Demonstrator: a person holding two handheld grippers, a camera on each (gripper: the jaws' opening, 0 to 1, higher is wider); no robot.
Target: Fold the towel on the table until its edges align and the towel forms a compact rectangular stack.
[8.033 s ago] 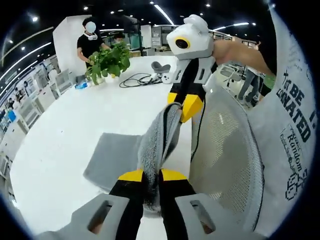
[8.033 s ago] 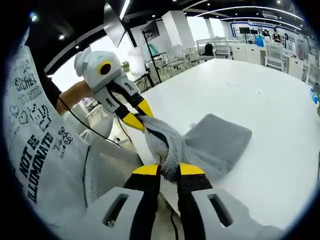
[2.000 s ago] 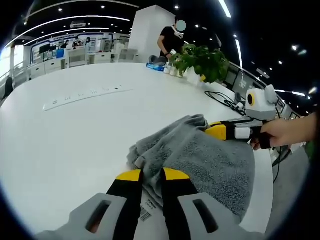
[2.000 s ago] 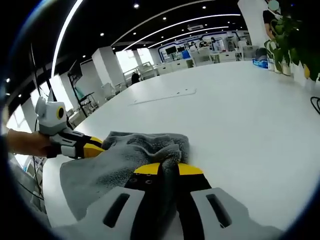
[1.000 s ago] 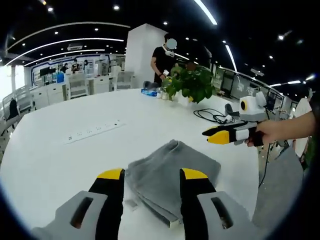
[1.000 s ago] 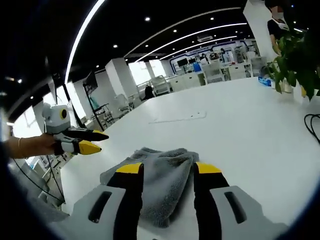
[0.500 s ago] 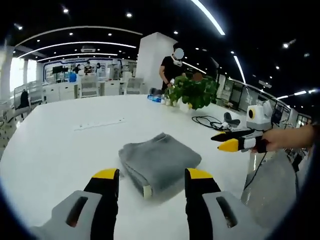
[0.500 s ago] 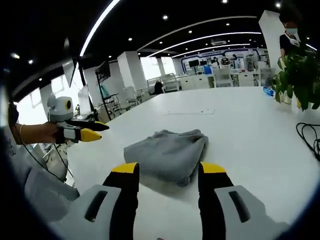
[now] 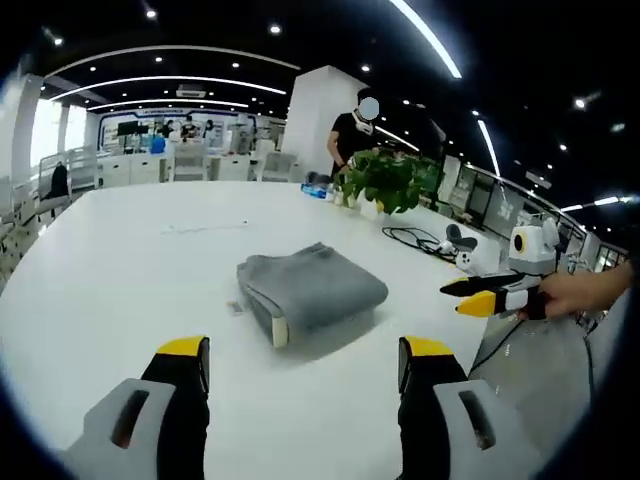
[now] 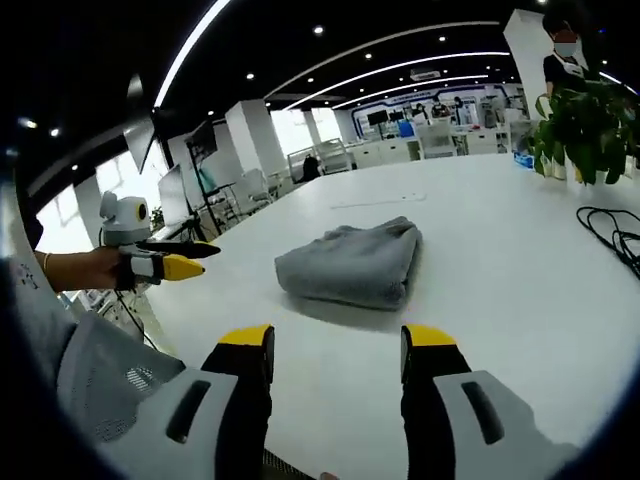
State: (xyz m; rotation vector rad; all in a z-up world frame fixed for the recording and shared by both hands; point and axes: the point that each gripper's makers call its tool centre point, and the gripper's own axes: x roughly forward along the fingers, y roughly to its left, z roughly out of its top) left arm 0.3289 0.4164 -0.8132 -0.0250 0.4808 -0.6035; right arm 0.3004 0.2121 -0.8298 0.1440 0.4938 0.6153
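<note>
The grey towel (image 9: pixel 308 288) lies folded into a compact thick rectangle on the white table (image 9: pixel 120 280), with nothing touching it. In the right gripper view the same towel (image 10: pixel 352 263) rests mid-table. My left gripper (image 9: pixel 303 352) is open, held back from the towel above the table's near side. My right gripper (image 10: pixel 336 340) is also open, well short of the towel. The right gripper (image 9: pixel 483 296) enters the left gripper view at the right, held by a hand. The left gripper (image 10: pixel 170 259) appears at the left of the right gripper view, off the table's edge.
A potted plant (image 9: pixel 385 181) and a black cable (image 9: pixel 415 240) sit at the far side of the table; a person (image 9: pixel 355 135) stands behind. A white power strip (image 9: pixel 205 227) lies beyond the towel. A mesh chair back (image 10: pixel 110 385) is near the table edge.
Both grippers have pulled farther back from the folded towel and opened a little wider. The towel lies still in the same folded shape.
</note>
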